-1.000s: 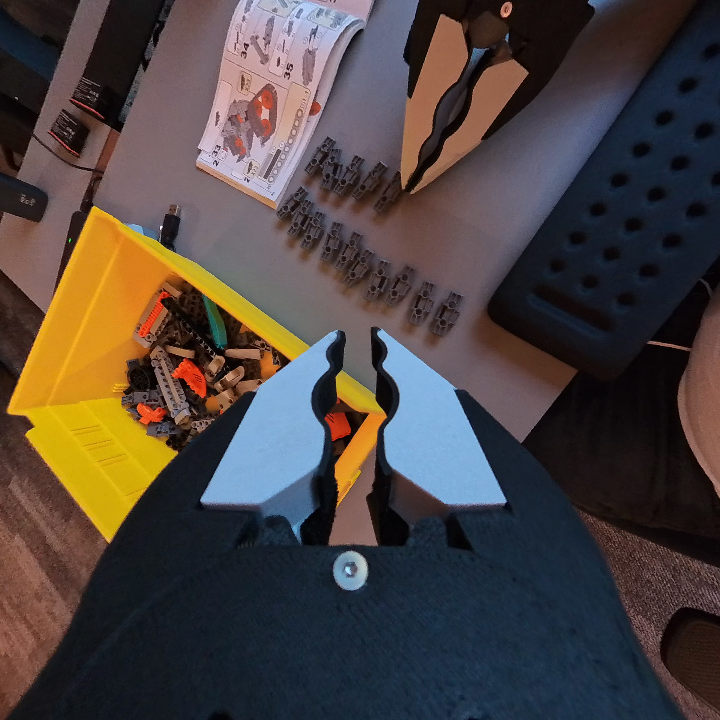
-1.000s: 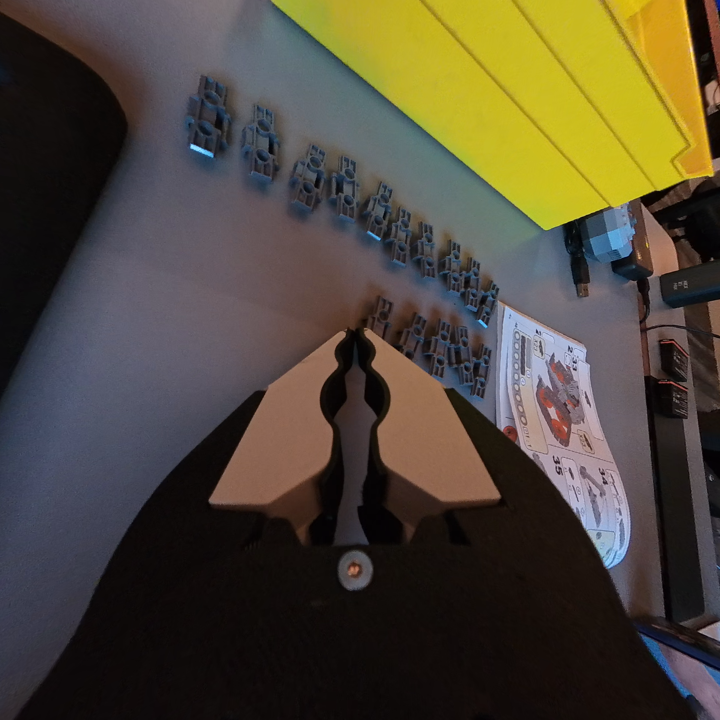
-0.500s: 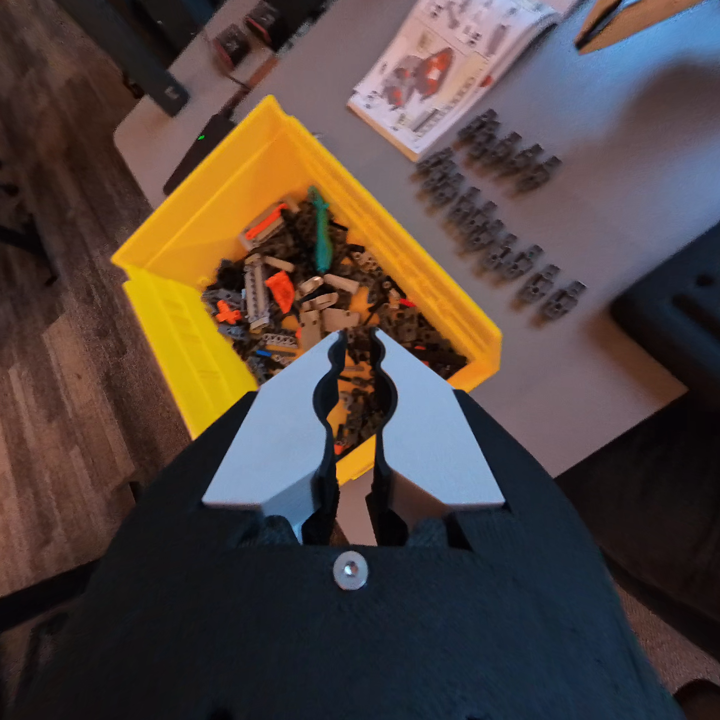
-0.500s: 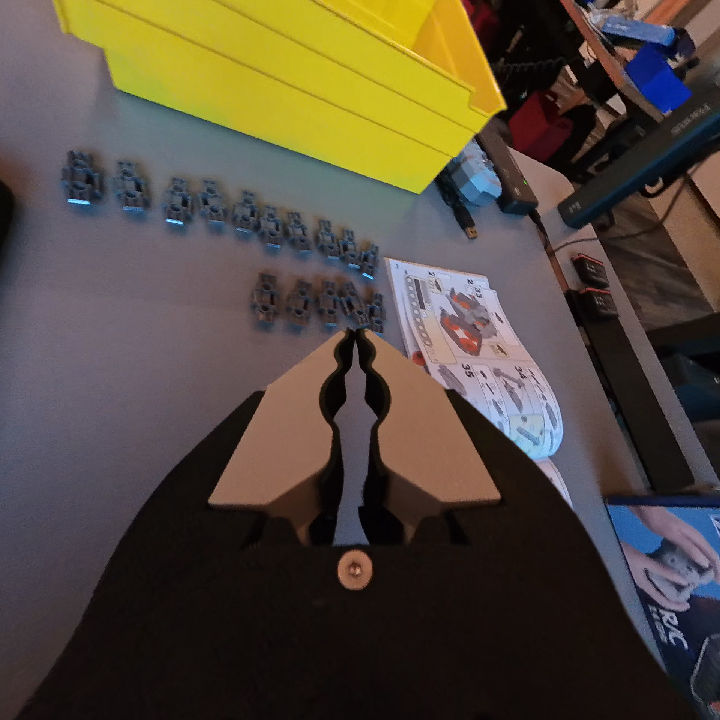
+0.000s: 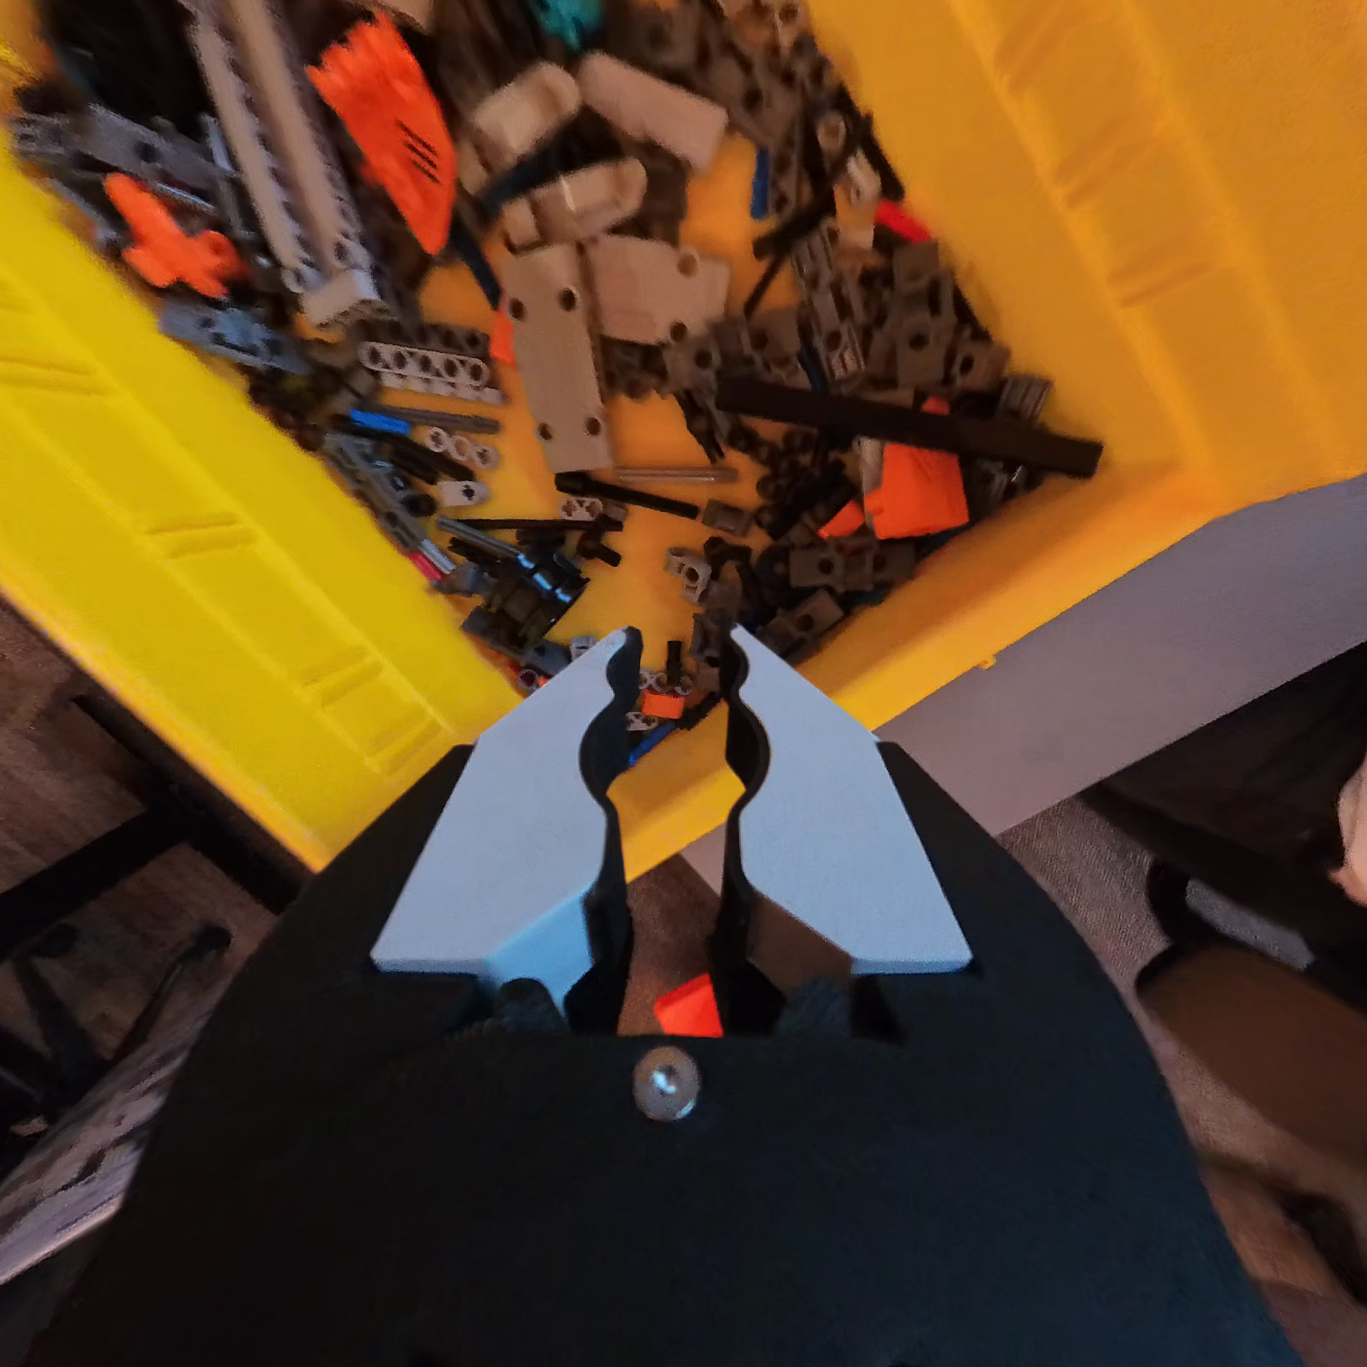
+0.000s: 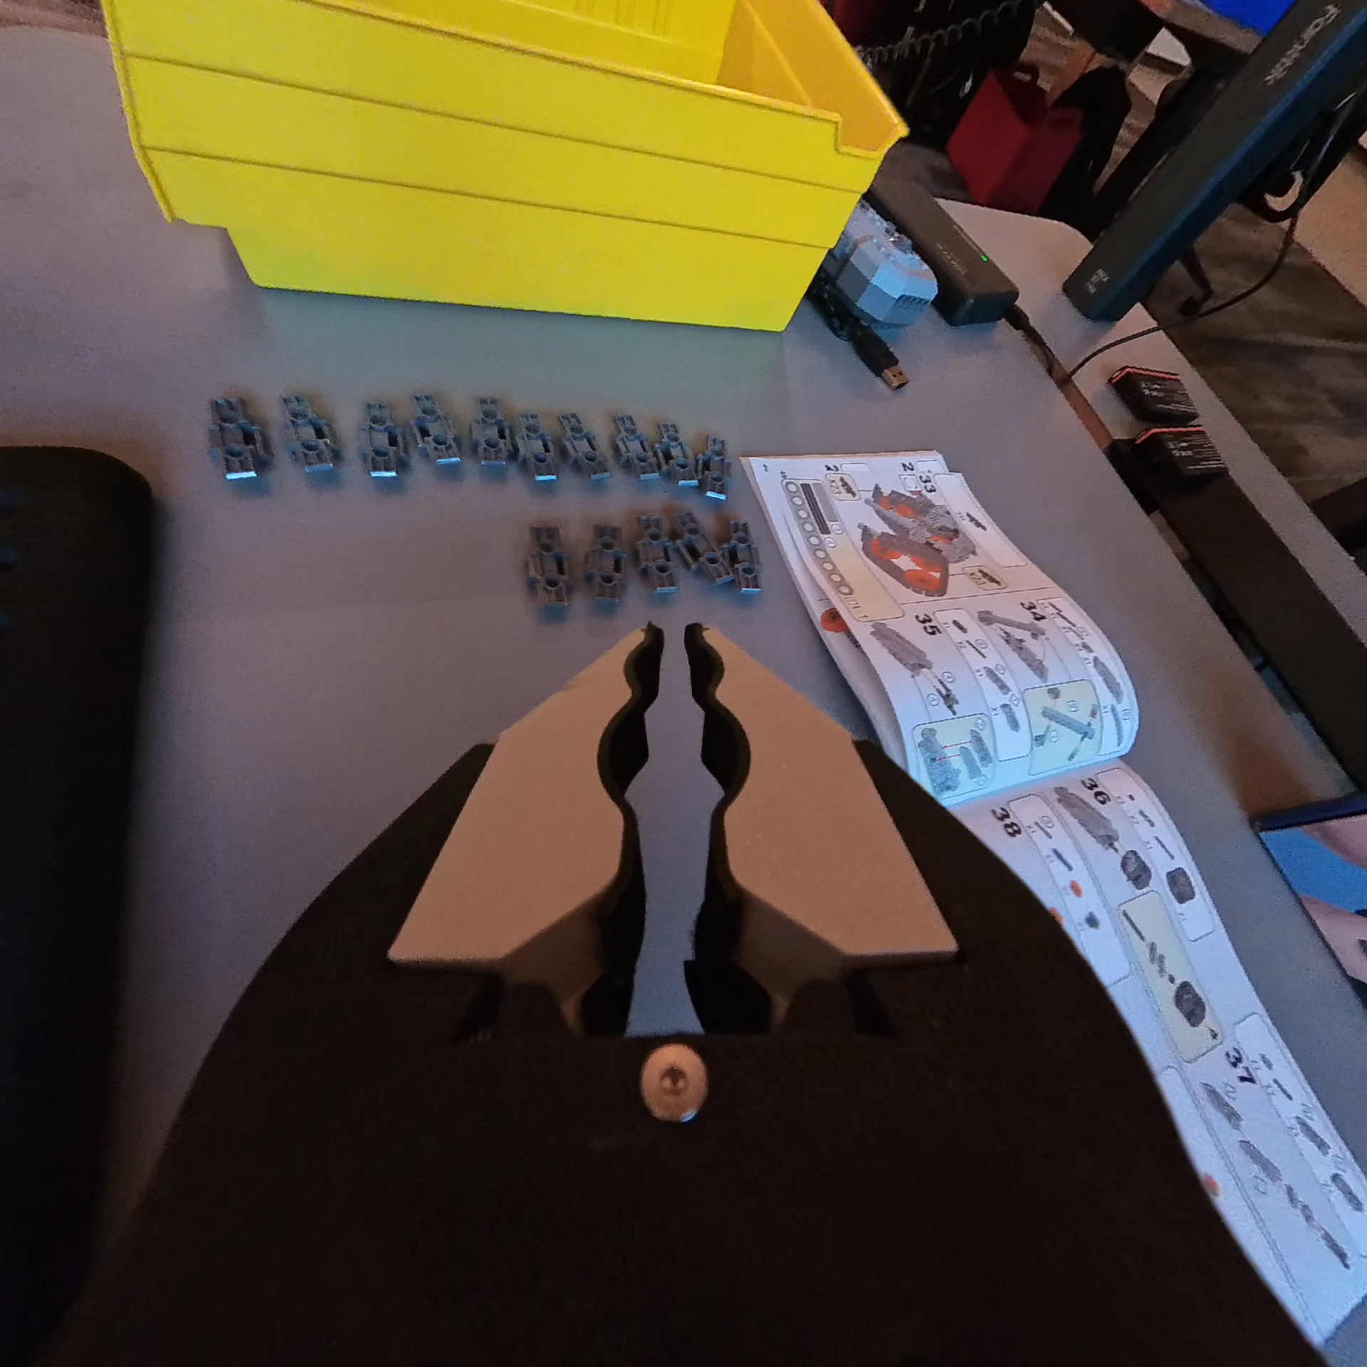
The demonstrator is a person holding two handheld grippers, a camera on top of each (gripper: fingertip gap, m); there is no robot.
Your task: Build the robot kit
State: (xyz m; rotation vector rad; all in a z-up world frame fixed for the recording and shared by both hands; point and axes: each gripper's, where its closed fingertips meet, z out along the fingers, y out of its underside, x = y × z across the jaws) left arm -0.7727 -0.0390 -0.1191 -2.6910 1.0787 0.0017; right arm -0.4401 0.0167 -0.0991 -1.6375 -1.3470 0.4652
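Yellow plastic fills the left wrist view: the bin (image 5: pixel 185 532) of loose building pieces (image 5: pixel 666 355) now takes up most of the picture, where half a second ago it sat farther off with the table around it. The left gripper (image 5: pixel 679 640) hangs over the bin's near corner, its jaws a little apart and empty, wider than before, just above small black and orange bits. The picture is blurred at the edges.

The right gripper (image 6: pixel 673 629) hovers over the grey table (image 6: pixel 333 703), its jaws now slightly parted with nothing between them; earlier they were nearly closed. Just ahead of its tips lies the short row of grey links (image 6: pixel 640 558), the longer row (image 6: pixel 466 444) beyond it, the open instruction booklet (image 6: pixel 962 629) to the right, and the bin (image 6: pixel 481 185) behind.
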